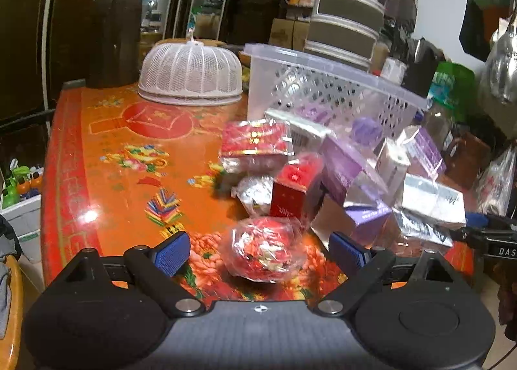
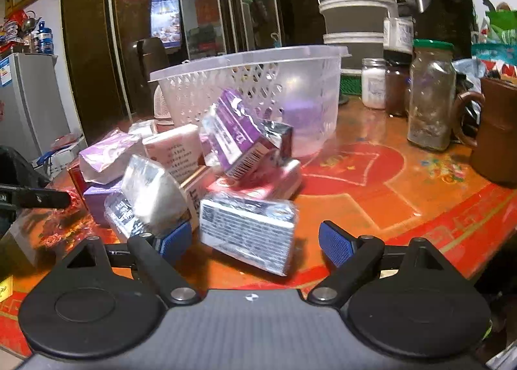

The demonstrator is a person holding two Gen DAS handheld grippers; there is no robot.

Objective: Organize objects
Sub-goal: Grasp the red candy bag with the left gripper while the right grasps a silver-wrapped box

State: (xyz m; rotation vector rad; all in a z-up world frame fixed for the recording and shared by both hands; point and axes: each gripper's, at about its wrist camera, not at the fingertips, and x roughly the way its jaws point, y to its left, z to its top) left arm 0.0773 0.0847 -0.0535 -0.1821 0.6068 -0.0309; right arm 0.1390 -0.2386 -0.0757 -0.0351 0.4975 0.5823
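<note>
A heap of wrapped boxes lies on the orange patterned table (image 1: 122, 150) in front of a clear plastic basket (image 1: 323, 92), which also shows in the right wrist view (image 2: 258, 92). My left gripper (image 1: 260, 253) is open, its blue pads on either side of a round red wrapped packet (image 1: 265, 250) without touching it. Behind that stand a small red box (image 1: 290, 189) and a flat red box (image 1: 255, 144). My right gripper (image 2: 255, 242) is open around a silver-wrapped box with printed text (image 2: 248, 231). Purple boxes (image 2: 239, 131) lean against the basket.
A white mesh food cover (image 1: 190, 73) sits at the table's far left. Jars (image 2: 429, 95), a white jar (image 2: 373, 82) and a brown mug (image 2: 494, 134) stand at the right. The right gripper's tip (image 1: 484, 234) shows in the left view's right edge. Stacked containers (image 1: 349, 8) rise behind.
</note>
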